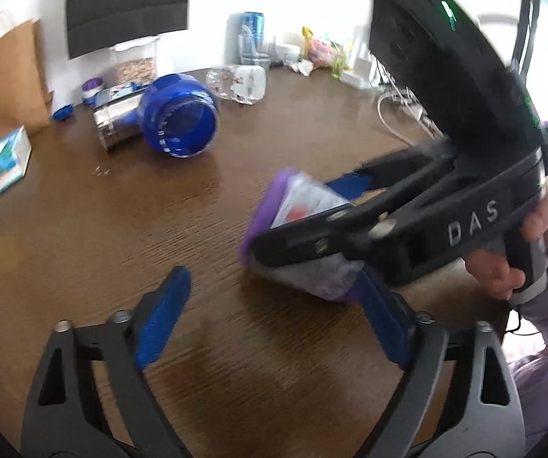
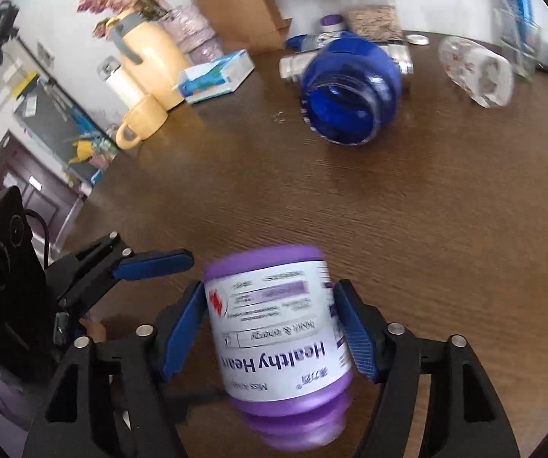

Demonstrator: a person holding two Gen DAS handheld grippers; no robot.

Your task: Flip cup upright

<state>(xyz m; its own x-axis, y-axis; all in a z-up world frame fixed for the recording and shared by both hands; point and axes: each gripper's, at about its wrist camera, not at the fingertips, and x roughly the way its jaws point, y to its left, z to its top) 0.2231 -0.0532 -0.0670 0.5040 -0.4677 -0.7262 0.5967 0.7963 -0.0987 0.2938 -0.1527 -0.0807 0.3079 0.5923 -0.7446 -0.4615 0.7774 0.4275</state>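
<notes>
Inverted purple cup (image 2: 277, 347); white label; right claw (image 2: 270, 332) clamping sides

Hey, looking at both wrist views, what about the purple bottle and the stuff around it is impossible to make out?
- Purple bottle: its mouth, right wrist view, motion-blurred near the bottom edge; capped or open cannot be told.
- Bottle label, left wrist view: blurred and covered by the right tool.
- Blue jar: its bottom, hidden in shadow.
- Left tool: open, its right finger partly behind the bottle.

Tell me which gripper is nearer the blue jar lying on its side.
Neither clearly. The blue jar lies far across the table from both; the right gripper clamps the purple bottle, the left gripper open beside it.
</notes>
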